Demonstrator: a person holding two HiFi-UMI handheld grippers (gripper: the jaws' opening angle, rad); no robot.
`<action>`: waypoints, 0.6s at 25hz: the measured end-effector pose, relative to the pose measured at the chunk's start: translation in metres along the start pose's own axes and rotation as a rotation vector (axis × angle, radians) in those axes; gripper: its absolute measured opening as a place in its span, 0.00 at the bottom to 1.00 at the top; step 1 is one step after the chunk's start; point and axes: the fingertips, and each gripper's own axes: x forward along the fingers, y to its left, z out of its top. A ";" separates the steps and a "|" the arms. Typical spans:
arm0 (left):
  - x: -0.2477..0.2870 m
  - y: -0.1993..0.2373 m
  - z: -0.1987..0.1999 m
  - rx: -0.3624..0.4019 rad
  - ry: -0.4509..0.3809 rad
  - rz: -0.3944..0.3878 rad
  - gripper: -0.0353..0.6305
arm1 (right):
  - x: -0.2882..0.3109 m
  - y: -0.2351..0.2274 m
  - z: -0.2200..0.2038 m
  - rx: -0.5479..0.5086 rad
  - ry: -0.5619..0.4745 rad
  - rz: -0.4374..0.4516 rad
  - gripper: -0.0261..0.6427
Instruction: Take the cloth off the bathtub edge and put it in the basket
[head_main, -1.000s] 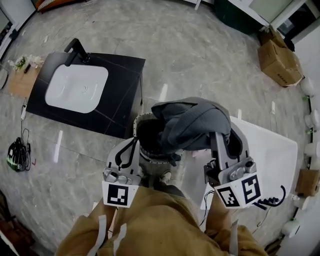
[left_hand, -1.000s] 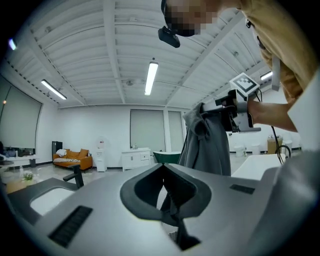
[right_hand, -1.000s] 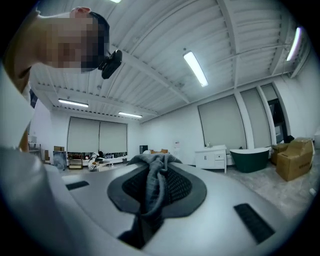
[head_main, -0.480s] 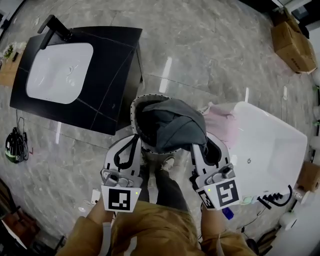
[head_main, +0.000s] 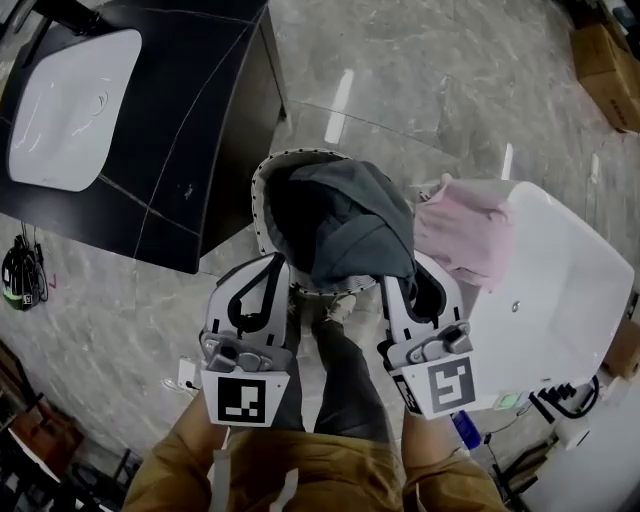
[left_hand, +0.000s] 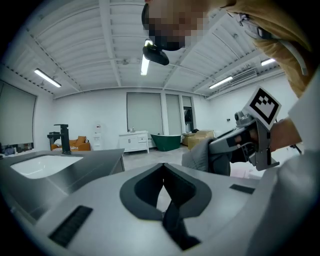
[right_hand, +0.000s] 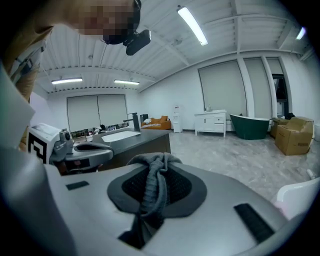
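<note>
Your right gripper (right_hand: 151, 194) is clamped on the grey cloth (head_main: 352, 225), bunched over the basket (head_main: 259, 205). Lower it inside the rim before letting go. Your left gripper (left_hand: 164, 192) is closed, empty.

cloth (head_main: 350, 225) fills basket (head_main: 262, 200) mouth, vanity (head_main: 190, 130) left, bathtub (head_main: 560, 290) right

Head view down, gripper views level

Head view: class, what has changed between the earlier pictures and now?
The right tongs have brought the grey cloth further over the basket, and it now sags inside. Nothing was let go: they stay clamped on it. The left tongs stay shut and empty beside the basket.
</note>
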 end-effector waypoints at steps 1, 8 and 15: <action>0.004 -0.002 -0.008 0.001 -0.004 -0.001 0.06 | 0.004 -0.001 -0.007 -0.009 -0.003 0.001 0.12; 0.016 -0.008 -0.061 0.033 0.000 0.006 0.06 | 0.016 -0.006 -0.057 -0.043 0.009 0.005 0.12; 0.019 -0.017 -0.120 0.022 0.003 0.018 0.06 | 0.025 -0.004 -0.117 -0.047 0.016 0.013 0.12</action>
